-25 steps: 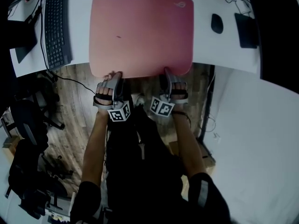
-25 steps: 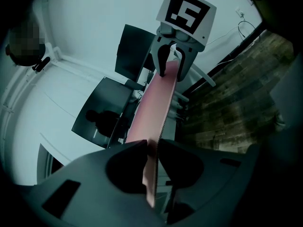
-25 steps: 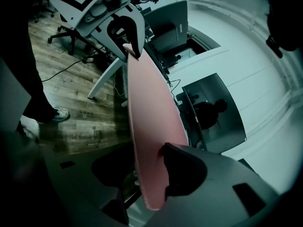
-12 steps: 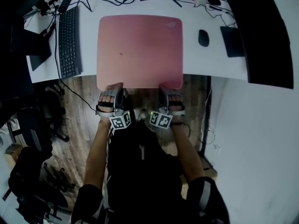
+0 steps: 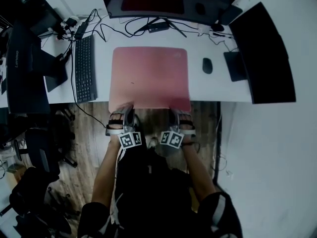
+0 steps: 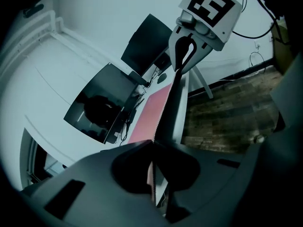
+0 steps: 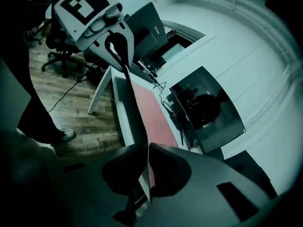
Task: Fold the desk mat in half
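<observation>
A pink rectangular soft desk mat lies at the middle of the white desk. Its far part is flat, and its near edge reaches just past the desk's front edge. The left gripper is clamped narrow on the mat near its front-left corner. In the left gripper view the thin edge runs straight between the closed jaws. The right gripper pinches the stitched edge near the front-right corner in the same way, and the edge stretches straight from one gripper to the other. A black keyboard lies towards the desk's left edge, beside the mat. A small black mouse sits just right of the mat.
</observation>
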Motion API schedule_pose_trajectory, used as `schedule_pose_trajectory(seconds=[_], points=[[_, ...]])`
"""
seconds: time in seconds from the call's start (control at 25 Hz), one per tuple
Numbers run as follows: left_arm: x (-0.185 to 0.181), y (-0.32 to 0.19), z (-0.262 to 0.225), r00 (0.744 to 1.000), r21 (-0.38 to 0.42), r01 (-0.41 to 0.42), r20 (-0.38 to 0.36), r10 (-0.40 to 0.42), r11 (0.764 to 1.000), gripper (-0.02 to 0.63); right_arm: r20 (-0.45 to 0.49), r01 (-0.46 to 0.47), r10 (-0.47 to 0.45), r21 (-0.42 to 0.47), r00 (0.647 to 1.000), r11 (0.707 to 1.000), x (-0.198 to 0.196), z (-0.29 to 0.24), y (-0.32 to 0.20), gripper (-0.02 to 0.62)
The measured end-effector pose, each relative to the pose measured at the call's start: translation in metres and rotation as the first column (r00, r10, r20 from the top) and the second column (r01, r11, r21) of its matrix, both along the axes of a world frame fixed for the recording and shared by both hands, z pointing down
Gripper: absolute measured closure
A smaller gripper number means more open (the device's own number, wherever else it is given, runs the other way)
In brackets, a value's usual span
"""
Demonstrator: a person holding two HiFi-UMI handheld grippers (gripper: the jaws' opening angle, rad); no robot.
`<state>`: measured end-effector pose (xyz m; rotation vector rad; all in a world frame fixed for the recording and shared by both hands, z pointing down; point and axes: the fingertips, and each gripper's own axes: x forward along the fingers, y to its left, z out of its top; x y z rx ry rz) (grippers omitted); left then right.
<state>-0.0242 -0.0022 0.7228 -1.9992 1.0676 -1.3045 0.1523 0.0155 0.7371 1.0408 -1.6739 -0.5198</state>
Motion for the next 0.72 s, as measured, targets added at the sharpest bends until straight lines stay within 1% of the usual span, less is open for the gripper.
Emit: schedule_pose_trajectory(seconds=[0.2,0.36,0.56,0.72], points=[[0.001,-0.015,-0.023,0.999,-0.077,-0.011,-0.048,0.007,0.997,0.586,0.015,-0.033,0.033,-0.025,0.999,0.999,0.001,-0.029,-0.022,0.575],[0.002,-0.03,-0.043,0.994,-0.144,-0.044,-0.101,0.029,0.989,0.586,0.022,-0.048,0.048,-0.032,0.999,0.998,0.002,-0.046,-0.04,0.575],[-0.003,-0.043,-0.065,0.992,-0.168,-0.092,-0.106,0.075,0.981,0.586,0.011,-0.074,0.074,-0.04,0.997,0.996,-0.002,-0.075,-0.057,0.575],[-0.009,-0.057,-0.079,0.989,-0.202,-0.092,-0.129,0.066,0.975,0.586,0.022,-0.097,0.098,-0.043,0.995,0.994,-0.005,-0.087,-0.071,0.575]])
